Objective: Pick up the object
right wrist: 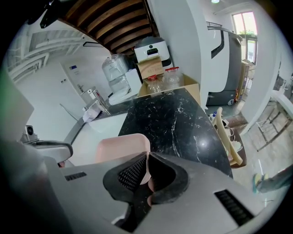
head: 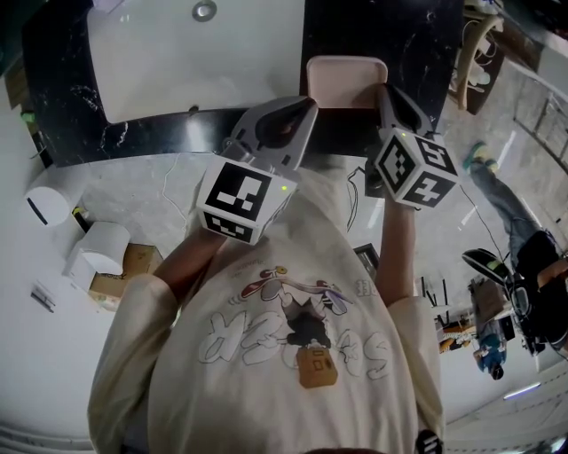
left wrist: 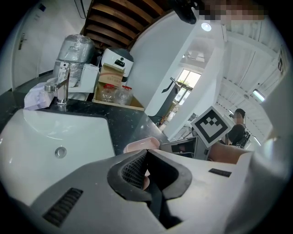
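Grey jaws of your right gripper [right wrist: 147, 157] pinch the near rim of the pink tray [right wrist: 121, 146]; your left gripper [left wrist: 147, 153] clamps the same rim alongside. That tray sits at the black marble counter [right wrist: 174, 119], beside the white sink [left wrist: 55, 137].

Tray [head: 346, 80] above counter [head: 417, 35], right of sink [head: 177, 62]

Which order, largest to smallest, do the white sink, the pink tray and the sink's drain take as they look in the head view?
1. white sink
2. pink tray
3. drain
The differences are plain; none look alike.
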`<control>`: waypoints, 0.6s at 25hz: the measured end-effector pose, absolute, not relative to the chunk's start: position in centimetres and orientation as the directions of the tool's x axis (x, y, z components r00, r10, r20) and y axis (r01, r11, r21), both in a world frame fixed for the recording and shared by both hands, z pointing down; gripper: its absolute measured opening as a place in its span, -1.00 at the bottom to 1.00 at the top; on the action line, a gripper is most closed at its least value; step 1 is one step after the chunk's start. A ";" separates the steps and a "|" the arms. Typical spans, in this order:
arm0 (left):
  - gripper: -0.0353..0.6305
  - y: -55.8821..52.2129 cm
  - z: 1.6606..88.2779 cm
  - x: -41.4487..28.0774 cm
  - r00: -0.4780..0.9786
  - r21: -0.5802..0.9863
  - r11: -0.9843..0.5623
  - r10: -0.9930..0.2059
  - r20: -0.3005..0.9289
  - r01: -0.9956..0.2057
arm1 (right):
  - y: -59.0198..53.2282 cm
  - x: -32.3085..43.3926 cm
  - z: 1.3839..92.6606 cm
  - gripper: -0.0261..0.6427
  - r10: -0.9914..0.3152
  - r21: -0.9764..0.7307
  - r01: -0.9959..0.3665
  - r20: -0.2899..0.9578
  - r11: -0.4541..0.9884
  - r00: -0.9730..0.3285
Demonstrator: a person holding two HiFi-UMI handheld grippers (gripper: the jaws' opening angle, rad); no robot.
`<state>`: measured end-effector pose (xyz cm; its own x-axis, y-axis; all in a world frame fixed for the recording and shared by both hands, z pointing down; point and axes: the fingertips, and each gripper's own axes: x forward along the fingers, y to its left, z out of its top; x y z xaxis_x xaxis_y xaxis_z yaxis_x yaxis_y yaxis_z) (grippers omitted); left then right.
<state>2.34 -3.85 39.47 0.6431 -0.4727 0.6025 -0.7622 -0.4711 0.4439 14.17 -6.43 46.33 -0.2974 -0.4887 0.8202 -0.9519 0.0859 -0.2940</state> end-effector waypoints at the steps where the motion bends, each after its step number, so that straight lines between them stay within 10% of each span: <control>1: -0.85 -3.7 39.3 2.3 0.645 0.441 -0.476 -0.474 0.600 -0.760 | -6.3 14.1 46.1 -0.83 -0.494 -0.295 -0.952 0.817 0.083 -0.296; 15: -0.85 -0.7 37.2 1.0 0.678 0.440 -0.524 -0.467 0.568 -0.730 | -2.2 12.8 43.5 -0.83 -0.542 -0.308 -0.951 0.796 0.019 -0.269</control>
<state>1.00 -0.67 37.22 0.6777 -0.4665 0.5684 -0.7295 -0.5238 0.4399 12.85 -2.20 43.48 -0.2691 -0.5419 0.7962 -0.9511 0.0194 -0.3082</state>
